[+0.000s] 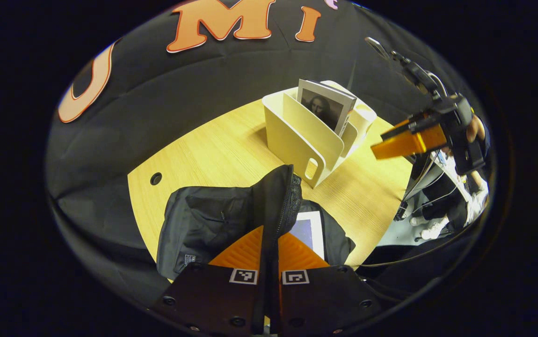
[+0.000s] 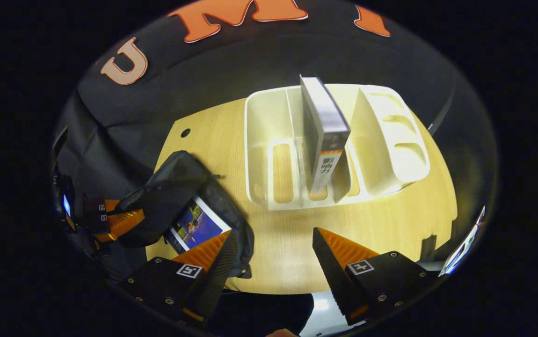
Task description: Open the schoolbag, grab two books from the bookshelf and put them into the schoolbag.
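Table: light wooden top (image 2: 297, 252) with a small round hole near its far left corner.
Schoolbag: black schoolbag (image 2: 175, 187) lies at the left of the table, mouth open toward the middle.
Left gripper: left gripper (image 1: 269, 243) is clamped on the bag's zipper-edged flap (image 1: 278, 196) — both fingers pressed to the fabric, holding it upright so the mouth stays open. In the right gripper view it (image 2: 119, 220) sits at the far left, at the bag's edge.
First book: book with a blue cover (image 2: 196, 227) already lies flat inside the bag, just beside the lifted flap.
Bookshelf: cream divider rack (image 2: 390, 140) stands right of the bag, in the middle of the table, its slots running away from the right gripper.
Second book: remaining book (image 2: 325, 135) stands upright in a middle slot, spine (image 2: 327, 168) facing the right gripper, long axis vertical; its portrait cover (image 1: 323, 110) shows in the left gripper view.
Right gripper: right gripper (image 2: 273, 262) hovers with fingers spread wide and holding nothing, short of the rack.
Key relation: the book lies ahead of and slightly right of the gap between the jaws, well apart — the right hand is the nearer and the free one. I judge it must advance and straddle the book's thin width.
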The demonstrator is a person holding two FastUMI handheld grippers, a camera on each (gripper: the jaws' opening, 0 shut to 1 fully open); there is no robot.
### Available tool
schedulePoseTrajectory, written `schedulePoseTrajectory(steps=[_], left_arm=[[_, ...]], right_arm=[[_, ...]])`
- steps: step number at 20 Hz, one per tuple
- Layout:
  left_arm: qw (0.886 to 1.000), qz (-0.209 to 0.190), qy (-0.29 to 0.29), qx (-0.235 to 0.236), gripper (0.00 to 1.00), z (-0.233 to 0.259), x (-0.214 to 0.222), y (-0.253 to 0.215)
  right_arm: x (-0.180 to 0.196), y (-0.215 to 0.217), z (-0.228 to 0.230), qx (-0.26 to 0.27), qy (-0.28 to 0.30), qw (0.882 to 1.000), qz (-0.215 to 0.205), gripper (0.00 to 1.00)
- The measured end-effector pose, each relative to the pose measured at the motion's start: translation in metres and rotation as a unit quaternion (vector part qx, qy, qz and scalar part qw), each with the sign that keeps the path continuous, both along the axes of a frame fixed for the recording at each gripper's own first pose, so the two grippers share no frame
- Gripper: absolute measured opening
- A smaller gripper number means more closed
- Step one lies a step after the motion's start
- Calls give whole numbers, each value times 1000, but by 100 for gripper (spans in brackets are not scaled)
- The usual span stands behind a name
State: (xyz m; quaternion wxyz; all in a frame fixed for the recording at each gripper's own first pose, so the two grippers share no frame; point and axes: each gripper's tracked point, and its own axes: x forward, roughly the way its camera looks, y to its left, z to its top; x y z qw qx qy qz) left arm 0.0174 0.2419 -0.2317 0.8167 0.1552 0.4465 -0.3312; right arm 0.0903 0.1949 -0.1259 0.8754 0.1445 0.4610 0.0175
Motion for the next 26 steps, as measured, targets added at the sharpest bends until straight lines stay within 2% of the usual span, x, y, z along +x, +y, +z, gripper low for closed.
schedulePoseTrajectory(steps=[2, 6, 11, 18, 26], left_arm=[[1000, -3, 0, 2, 5, 0, 0, 1], [1000, 5, 5, 8, 5, 0, 2, 0], [999, 30, 11, 14, 5, 2, 1, -4], [997, 64, 15, 29, 5, 3, 0, -6], [995, 83, 23, 40, 5, 2, 0, -10]], right_arm=[[12, -22, 16, -27, -6, 1000, -2, 96], [38, -49, 35, -35, 0, 999, 4, 96], [69, -65, 40, -44, 6, 998, 42, 97], [118, -84, 39, -64, 21, 994, 82, 96], [159, -87, 12, -52, 75, 991, 93, 96]])
